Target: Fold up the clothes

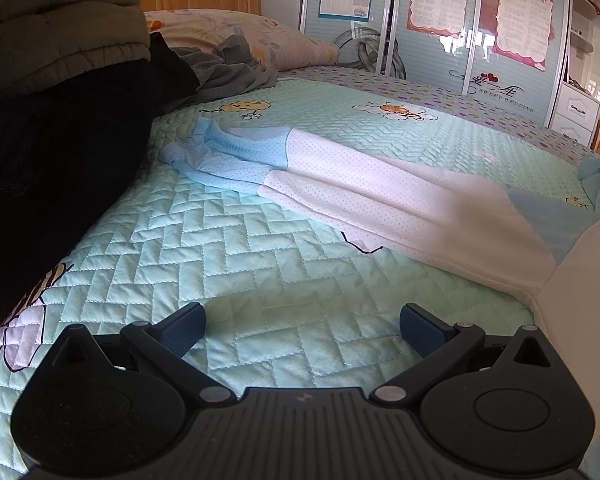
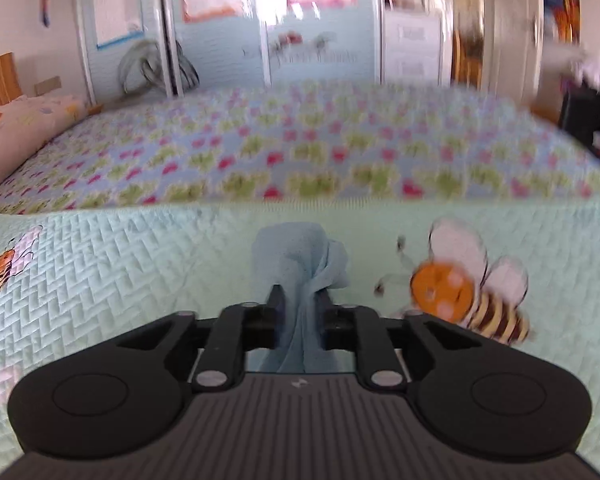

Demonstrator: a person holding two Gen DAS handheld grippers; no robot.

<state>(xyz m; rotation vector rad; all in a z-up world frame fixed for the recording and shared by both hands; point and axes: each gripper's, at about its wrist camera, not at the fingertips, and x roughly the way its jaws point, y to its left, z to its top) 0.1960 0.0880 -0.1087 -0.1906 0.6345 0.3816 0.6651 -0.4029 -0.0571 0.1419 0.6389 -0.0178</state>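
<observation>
A white and light-blue mesh garment (image 1: 360, 184) lies stretched across the green quilted bedspread (image 1: 260, 264) in the left wrist view, blue sleeve end to the left. Its right end rises off the bed and looks blurred. My left gripper (image 1: 302, 320) hovers open over bare quilt in front of the garment, with nothing between its fingers. In the right wrist view my right gripper (image 2: 300, 296) is shut on a bunched fold of the light-blue fabric (image 2: 296, 256), which pokes up past the fingertips above the bedspread (image 2: 140, 272).
An olive padded jacket and dark cloth (image 1: 60, 160) fill the left side. A crumpled grey garment (image 1: 228, 64) lies by the floral pillow (image 1: 236, 28) at the headboard. A wardrobe (image 1: 440, 40) with posters stands beyond the bed. Bee prints (image 2: 468, 292) mark the quilt.
</observation>
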